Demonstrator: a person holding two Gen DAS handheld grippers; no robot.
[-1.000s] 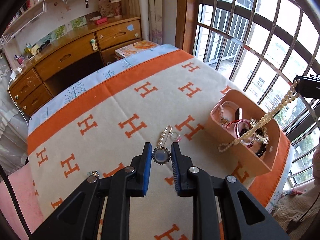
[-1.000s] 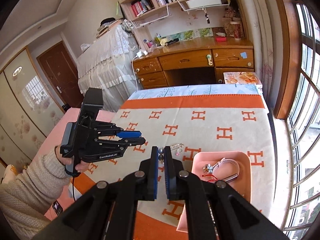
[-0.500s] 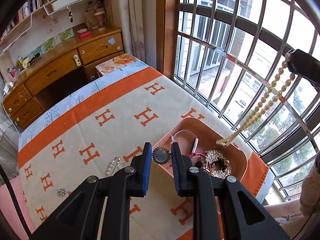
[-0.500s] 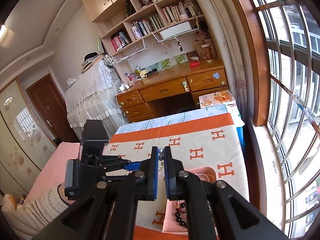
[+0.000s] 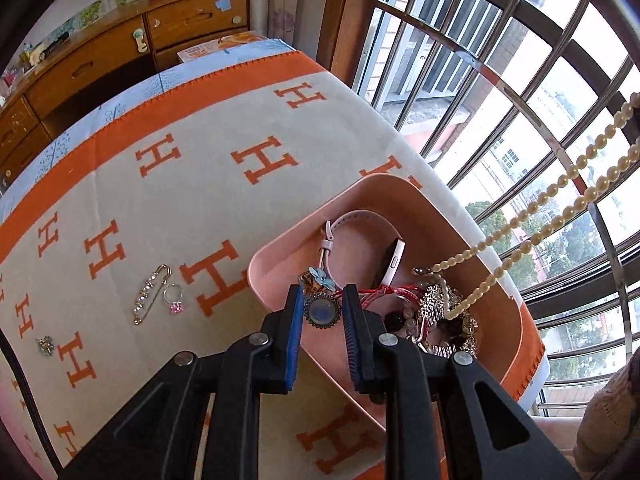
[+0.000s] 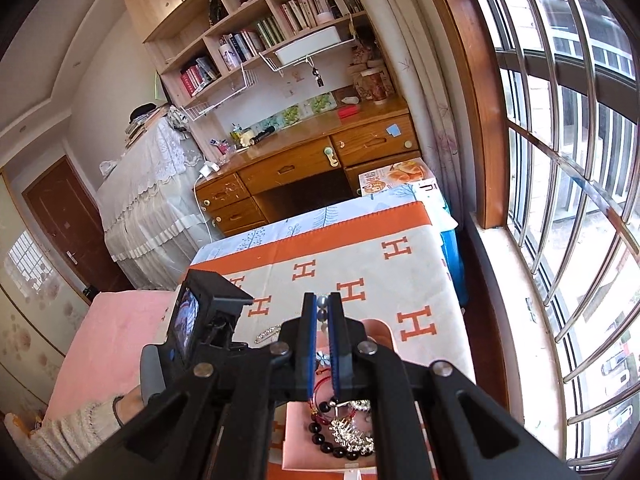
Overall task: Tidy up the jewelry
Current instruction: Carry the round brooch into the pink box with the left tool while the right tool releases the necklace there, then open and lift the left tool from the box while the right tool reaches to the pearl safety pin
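Observation:
My left gripper (image 5: 322,312) is shut on a round silver brooch (image 5: 322,311) with a pale blue stone, held just above the near left corner of the pink tray (image 5: 400,196). The tray holds a white watch (image 5: 390,260), a red cord, dark beads and glittery pieces. My right gripper (image 6: 322,316) is shut on a pearl necklace (image 5: 560,216), which hangs from the upper right down into the tray. A safety-pin brooch (image 5: 151,294), a pink-stone ring (image 5: 174,299) and a small flower stud (image 5: 44,345) lie on the blanket to the left.
The table is covered by a beige blanket (image 5: 192,184) with orange H marks and an orange border. A barred window (image 5: 500,80) runs along the right. A wooden desk (image 6: 320,156) and bookshelves stand beyond the far end. The left gripper's body (image 6: 192,328) shows in the right wrist view.
My left gripper has carried the brooch from the blanket to the tray's near corner. My right gripper has risen with the pearl necklace, whose lower end now hangs into the tray.

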